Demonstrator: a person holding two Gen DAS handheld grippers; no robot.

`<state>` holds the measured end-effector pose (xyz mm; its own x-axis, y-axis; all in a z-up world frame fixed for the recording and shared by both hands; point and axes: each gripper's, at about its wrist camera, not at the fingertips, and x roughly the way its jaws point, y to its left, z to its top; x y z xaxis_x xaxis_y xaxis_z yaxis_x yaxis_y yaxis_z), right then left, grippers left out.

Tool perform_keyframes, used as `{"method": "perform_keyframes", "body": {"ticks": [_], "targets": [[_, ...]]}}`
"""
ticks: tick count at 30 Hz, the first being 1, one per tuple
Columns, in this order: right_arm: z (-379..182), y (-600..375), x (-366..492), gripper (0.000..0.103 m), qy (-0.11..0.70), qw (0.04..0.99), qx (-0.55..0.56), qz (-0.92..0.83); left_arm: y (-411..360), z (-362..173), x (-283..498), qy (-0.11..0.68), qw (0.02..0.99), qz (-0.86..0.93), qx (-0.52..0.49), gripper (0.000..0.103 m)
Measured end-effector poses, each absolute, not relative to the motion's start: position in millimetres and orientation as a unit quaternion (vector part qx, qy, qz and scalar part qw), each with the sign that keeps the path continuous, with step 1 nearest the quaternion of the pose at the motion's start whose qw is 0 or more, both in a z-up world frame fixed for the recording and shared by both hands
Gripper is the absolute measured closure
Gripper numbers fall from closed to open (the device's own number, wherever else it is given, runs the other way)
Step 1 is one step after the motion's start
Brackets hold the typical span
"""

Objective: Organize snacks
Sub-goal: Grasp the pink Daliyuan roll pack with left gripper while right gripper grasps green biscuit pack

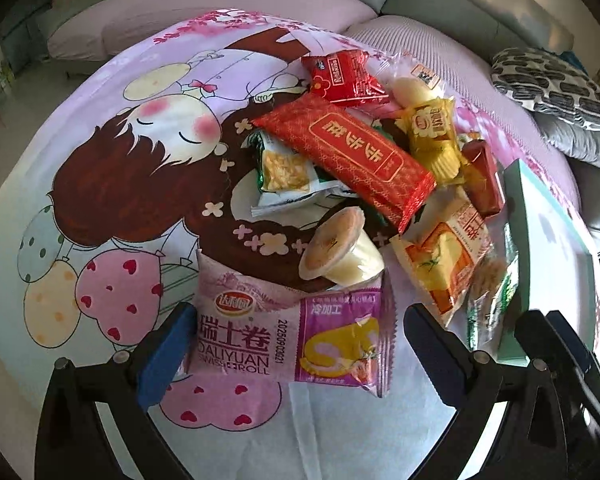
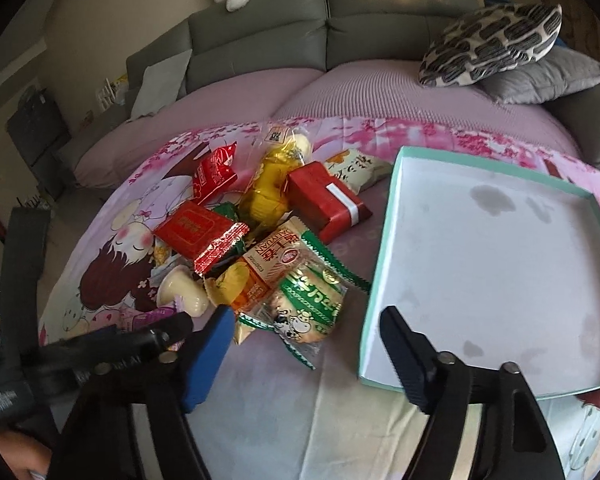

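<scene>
Close left gripper (image 1: pixel 292 344), jaws wide astride the pink roll pack (image 1: pixel 288 340) lying nearest on the cloth, squarely; keep right gripper (image 2: pixel 308 344), gaping and empty, by tray (image 2: pixel 384 240).

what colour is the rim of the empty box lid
Teal-green rim with a white inside, clearest in the right wrist view.

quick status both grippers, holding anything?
Left gripper: open, astride the pink Swiss roll packet, not gripping.
Right gripper: open, empty.

Soft daylight, fisheye warp (blurred edges)
</scene>
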<state>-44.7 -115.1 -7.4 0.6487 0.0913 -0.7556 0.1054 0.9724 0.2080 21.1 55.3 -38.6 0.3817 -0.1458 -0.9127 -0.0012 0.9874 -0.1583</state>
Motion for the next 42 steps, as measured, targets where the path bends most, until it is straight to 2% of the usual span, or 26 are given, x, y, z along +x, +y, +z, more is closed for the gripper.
{"method": "perform_keyframes", "body": {"ticks": [3,5,12,17,29,35,41,42], "targets": [[-11,-114,-37,0.039,0.43,0.894,0.128,0.0,54,-40,21,0.557,0.827,-0.043,-0.061,0.001],[-12,-112,-31,0.041,0.435,0.89,0.132,0.005,53,-42,21,0.559,0.826,-0.044,-0.057,0.002],[-20,-109,-11,0.042,0.461,0.878,0.126,-0.003,58,-52,25,0.572,0.817,-0.032,-0.064,0.007],[-26,-111,-4,0.043,0.473,0.871,0.133,-0.005,71,-51,28,0.568,0.819,-0.018,-0.086,0.019],[-31,-110,7,0.044,0.481,0.869,0.117,-0.013,90,-49,32,0.554,0.824,-0.009,-0.117,0.032],[-29,-120,3,0.065,0.472,0.871,0.138,-0.013,95,-38,27,0.543,0.83,-0.006,-0.127,0.034],[-24,-125,0,0.074,0.463,0.874,0.147,-0.008,96,-34,26,0.535,0.834,-0.005,-0.133,0.036],[-24,-126,-1,0.08,0.463,0.874,0.149,-0.006,97,-32,25,0.533,0.835,-0.005,-0.134,0.037]]}}
